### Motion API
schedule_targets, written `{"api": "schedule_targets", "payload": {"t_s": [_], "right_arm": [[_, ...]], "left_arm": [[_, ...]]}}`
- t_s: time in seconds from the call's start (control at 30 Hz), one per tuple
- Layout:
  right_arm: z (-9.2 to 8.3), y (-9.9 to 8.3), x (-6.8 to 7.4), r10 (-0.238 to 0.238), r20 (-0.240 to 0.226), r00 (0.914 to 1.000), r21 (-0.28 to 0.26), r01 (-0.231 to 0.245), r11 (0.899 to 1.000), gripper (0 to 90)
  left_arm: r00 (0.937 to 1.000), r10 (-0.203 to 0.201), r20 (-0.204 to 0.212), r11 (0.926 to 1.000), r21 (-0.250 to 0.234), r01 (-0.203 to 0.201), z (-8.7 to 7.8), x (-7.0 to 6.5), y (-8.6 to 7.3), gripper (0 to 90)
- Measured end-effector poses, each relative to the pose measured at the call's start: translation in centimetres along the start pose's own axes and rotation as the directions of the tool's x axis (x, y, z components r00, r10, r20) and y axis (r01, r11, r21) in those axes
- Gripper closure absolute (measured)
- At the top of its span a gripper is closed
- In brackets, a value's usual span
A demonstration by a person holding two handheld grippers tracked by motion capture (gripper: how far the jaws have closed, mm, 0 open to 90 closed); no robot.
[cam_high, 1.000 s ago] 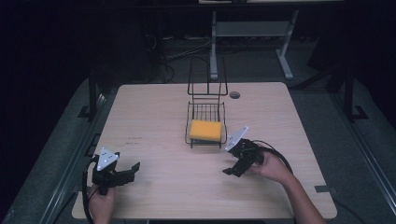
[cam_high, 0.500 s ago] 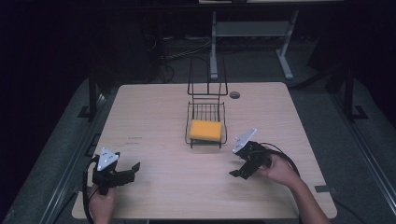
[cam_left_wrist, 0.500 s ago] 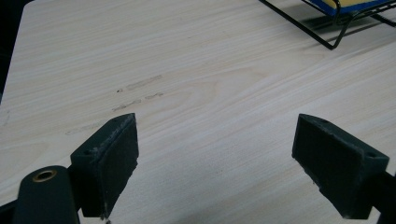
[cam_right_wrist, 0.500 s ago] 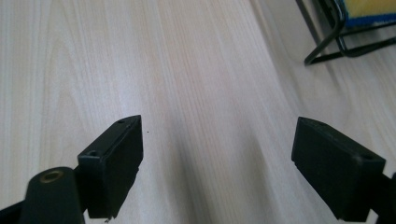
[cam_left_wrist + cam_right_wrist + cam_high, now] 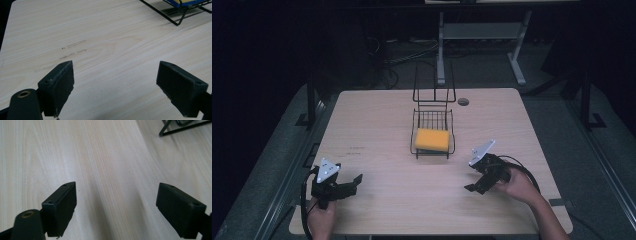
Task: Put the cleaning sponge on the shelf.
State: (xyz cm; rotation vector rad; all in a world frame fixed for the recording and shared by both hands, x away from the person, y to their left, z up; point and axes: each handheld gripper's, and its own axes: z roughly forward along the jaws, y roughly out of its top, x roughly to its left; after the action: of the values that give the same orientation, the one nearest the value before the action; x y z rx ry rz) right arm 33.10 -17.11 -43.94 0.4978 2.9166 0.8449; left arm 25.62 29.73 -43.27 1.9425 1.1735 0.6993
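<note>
The sponge lies flat in the lower tray of the wire rack, a yellow block filling most of the tray; the rack stands on the table about midway between its left and right edges, somewhat nearer the far edge than the near one, with its tall back frame rising on the far side. The left gripper rests near the table's near-left corner, held by a hand that comes up over the near edge; its jaws stand wide apart and hold nothing, pointing across the bare wood toward the right. In the left gripper view the left gripper has only pale wood grain and a few faint grey smudges between its jaws, and the rack's foot with a sliver of the sponge shows at the top right, well apart from the jaws. The right gripper sits near the near edge on the right half of the table — tilted, its jaws aimed down and leftward at the wood — with its cable looping behind the hand. Its jaws are also wide and empty; in the right gripper view the right gripper frames bare table, the rack's black wire crossing the top right corner, well clear of the jaws. A small dark round hole marks the table near the far edge, just right of the rack
</note>
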Motion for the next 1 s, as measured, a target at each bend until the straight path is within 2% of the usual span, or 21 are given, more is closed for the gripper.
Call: {"api": "schedule_targets", "payload": {"t_s": [1.0], "right_arm": [[-1.4,-3.2,1.4,0.044,0.022,0.9988,-0.007,-0.044,0.999,16.5]], "left_arm": [[1.0,-0.001,-0.001,1.0,-0.003,0.001,0.0,-0.1,0.0,14.0]]}}
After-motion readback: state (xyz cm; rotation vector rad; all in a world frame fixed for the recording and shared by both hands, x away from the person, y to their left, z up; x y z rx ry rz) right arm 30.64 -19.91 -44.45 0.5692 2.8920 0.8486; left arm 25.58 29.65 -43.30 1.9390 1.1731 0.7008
